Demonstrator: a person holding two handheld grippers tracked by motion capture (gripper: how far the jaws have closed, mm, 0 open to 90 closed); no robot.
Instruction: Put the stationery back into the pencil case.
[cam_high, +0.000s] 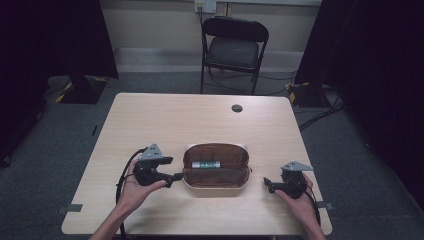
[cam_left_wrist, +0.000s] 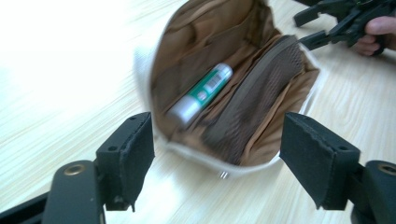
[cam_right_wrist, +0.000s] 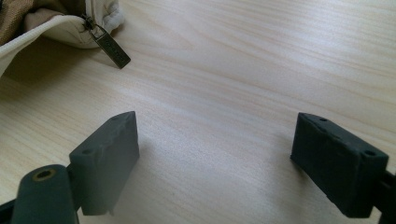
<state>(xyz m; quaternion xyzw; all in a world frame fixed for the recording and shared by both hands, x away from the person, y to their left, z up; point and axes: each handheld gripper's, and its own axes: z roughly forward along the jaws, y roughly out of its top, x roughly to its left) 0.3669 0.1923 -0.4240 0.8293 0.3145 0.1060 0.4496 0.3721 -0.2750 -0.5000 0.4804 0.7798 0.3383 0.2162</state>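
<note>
In the high view, the left tool (cam_high: 172, 176) sits at the lower left of centre, held by the left hand (cam_high: 134, 189) on the light wooden worktop (cam_high: 150, 115), its tips just beside the left end of the pouch (cam_high: 216, 166). In the left gripper view the left tool (cam_left_wrist: 217, 156) is released: its two black jaws stand wide apart with nothing between the pads, framing the near end of the pouch (cam_left_wrist: 243, 88). The pouch lies open at the centre of the high view, with a brown lining and a pale outer edge. Inside it, a green and white tube (cam_high: 206, 164) lies lengthwise along the upper half; in the left gripper view the tube (cam_left_wrist: 201, 94) rests in the fold beside a mesh pocket (cam_left_wrist: 254, 98). At the lower right of the high view, the right tool (cam_high: 268, 183) is held by the right hand (cam_high: 299, 196), apart from the right end of the pouch. In the right gripper view the right tool (cam_right_wrist: 215, 154) is likewise released, jaws wide apart over bare worktop (cam_right_wrist: 243, 70), with the zipper pull (cam_right_wrist: 111, 48) of the pouch lying on the wood at the upper left of the frame. At the top centre of the high view, a black folding chair (cam_high: 234, 49) stands behind the worktop.
</note>
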